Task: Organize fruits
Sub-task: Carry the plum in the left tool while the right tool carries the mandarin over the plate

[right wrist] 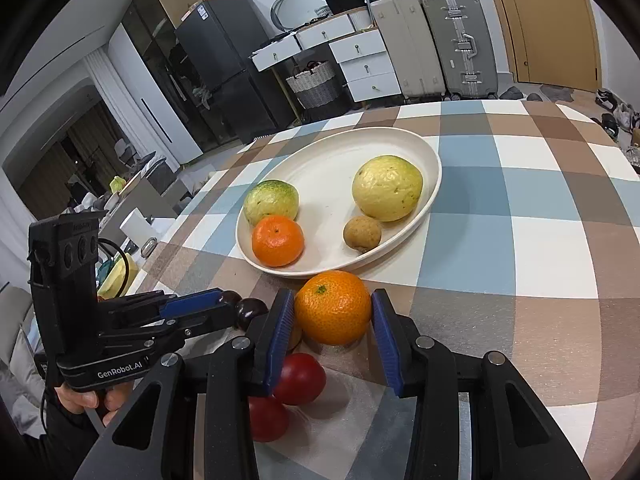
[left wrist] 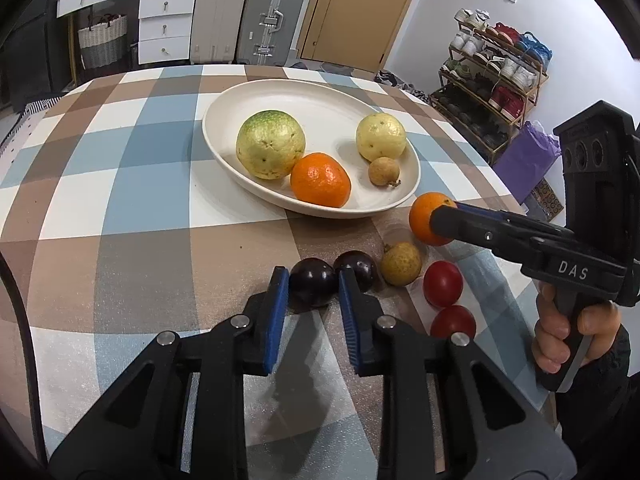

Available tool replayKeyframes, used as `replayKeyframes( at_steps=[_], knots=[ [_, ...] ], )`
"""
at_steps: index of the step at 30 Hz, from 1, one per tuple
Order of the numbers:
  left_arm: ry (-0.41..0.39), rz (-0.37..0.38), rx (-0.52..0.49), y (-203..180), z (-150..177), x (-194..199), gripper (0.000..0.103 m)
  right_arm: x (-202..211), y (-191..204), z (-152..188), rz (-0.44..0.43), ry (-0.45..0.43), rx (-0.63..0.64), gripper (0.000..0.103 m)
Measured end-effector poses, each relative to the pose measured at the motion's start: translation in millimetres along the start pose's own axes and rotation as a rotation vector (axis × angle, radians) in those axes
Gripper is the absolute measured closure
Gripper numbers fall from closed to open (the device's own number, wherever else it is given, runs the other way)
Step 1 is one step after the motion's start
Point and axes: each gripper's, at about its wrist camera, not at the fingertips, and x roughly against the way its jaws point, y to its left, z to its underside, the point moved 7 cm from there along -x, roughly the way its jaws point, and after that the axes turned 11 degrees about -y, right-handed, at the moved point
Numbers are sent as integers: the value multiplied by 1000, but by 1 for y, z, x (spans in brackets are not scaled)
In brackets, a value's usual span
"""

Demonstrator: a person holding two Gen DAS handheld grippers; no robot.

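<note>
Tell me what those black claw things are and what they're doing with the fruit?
They are two grabbing tools, and a person holds one in each hand. Each tool carries a camera looking out along its jaws, so each picture is taken from one tool.

In the left tool's picture, the left gripper has its blue jaws around a dark plum; I cannot tell if they squeeze it yet. In the right tool's picture, the right gripper has its jaws open on either side of an orange, which sits on the checkered tablecloth.

The white plate holds two guavas, another orange and a small brown fruit. Beside the plate lie a second plum, one more brown fruit and two red fruits.
</note>
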Motion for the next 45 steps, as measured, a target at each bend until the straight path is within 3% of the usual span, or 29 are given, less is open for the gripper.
replayKeyframes(
  at_steps=[9, 30, 45],
  knots=[
    [-34, -6, -10, -1, -4, 7, 80, 1, -2, -1, 8, -10, 5, 62],
    [-239, -50, 4, -1, -47, 49, 80, 17, -4, -23, -18, -111, -41, 62],
    [-276, -80, -15, -5, -81, 52, 80, 19, -1, -50, 0, -148, -74, 62]
  ],
)
